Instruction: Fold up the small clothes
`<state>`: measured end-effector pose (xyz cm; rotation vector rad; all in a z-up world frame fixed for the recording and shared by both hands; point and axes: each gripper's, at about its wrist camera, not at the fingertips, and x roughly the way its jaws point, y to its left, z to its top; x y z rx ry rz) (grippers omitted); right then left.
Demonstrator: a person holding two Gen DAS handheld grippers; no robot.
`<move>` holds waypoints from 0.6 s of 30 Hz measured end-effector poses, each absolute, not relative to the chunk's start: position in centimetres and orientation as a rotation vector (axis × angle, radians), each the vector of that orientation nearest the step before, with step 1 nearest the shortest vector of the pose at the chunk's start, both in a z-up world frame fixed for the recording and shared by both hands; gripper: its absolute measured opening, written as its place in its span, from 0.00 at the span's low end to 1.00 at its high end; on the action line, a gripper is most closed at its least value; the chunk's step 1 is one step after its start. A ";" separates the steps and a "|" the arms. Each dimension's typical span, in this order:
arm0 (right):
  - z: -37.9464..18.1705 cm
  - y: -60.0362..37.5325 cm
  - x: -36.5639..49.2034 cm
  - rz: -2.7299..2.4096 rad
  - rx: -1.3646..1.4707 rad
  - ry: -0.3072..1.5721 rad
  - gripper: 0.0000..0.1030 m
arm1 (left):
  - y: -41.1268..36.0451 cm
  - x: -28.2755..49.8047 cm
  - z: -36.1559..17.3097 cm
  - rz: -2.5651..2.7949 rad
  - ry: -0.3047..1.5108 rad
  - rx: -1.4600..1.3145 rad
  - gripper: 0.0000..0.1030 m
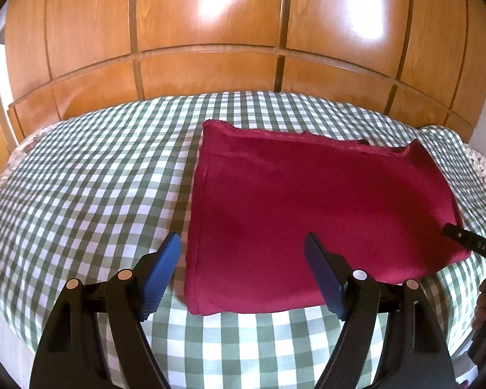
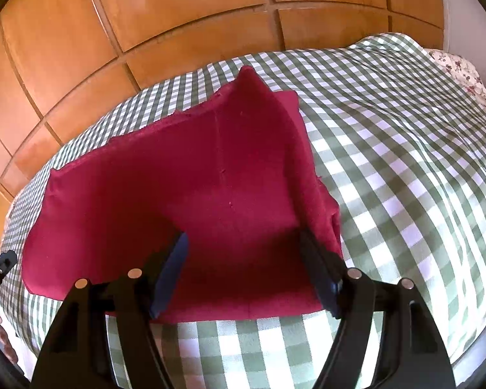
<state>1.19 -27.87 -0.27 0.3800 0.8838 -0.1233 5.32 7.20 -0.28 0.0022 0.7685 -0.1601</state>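
Right wrist view: your right gripper [image 2: 243,272] and left gripper [image 1: 243,272], fingers spread and empty, should pinch the red garment's [image 2: 191,201] near corners evenly.

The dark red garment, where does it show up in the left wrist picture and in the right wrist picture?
Left wrist view: the dark red garment lies flat right of centre, its near left corner between the open left gripper fingers.
Right wrist view: the garment fills the centre and left, its right edge standing up by the open right gripper.
Shared landmark: the green checked bedcover beneath it.
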 end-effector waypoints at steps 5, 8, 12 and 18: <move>-1.0 -28.8 1.0 -0.117 0.436 0.875 0.67 | 7.5 5.7 -1.8 -0.164 0.821 -0.008 0.75; -0.7 -28.7 1.0 -0.118 0.430 0.879 0.66 | 8.4 6.4 -3.6 -0.149 0.892 -0.038 0.75; 0.9 -28.6 0.7 -0.108 0.419 0.858 0.66 | 9.0 6.1 -3.5 -0.140 0.886 -0.054 0.75; 4.1 -29.1 3.1 -0.091 0.381 0.778 0.65 | 7.1 5.3 -0.5 -0.232 0.759 -0.013 0.75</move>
